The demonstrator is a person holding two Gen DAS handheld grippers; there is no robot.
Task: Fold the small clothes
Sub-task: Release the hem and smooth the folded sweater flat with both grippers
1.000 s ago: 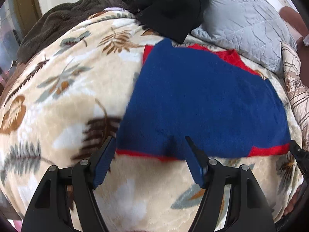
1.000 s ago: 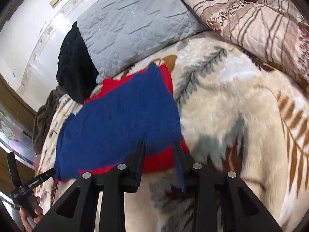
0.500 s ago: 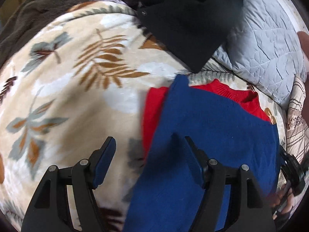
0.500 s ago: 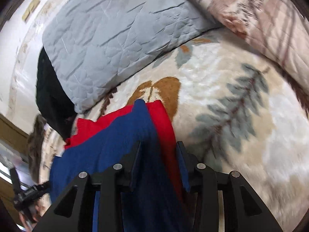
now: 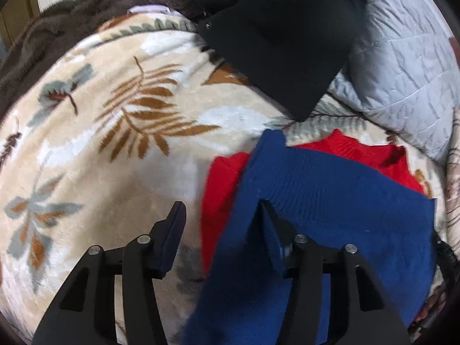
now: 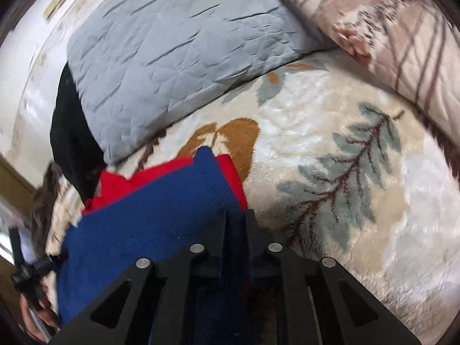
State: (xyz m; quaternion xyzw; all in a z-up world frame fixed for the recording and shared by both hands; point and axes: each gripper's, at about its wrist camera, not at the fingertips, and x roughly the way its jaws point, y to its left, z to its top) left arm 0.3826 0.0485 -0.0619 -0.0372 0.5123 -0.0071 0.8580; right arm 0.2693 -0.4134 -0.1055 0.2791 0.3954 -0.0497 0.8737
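I take the left side first. The left gripper (image 5: 221,230) hangs over the leaf-patterned blanket (image 5: 115,149), jaws apart and closing. The blue-and-red garment (image 5: 330,201) lies spread on that blanket, and its left edge runs up between the jaws. The blue cloth drapes against the right finger (image 5: 273,238); the left finger (image 5: 172,230) stands clear over bare blanket, so no pinch is made here yet. I judge this placement is meant to take the left corner of the garment for a fold.

Behind it, a black garment (image 5: 281,43) lies partly over a grey quilted pillow (image 5: 402,72), both clear of the work.

On the right side, the right gripper (image 6: 235,224) has its jaws nearly together and closing, with the garment's right edge between them. The cloth appears clamped there, blue layer over red. I judge that both corners are being taken so that the edge folds over evenly.
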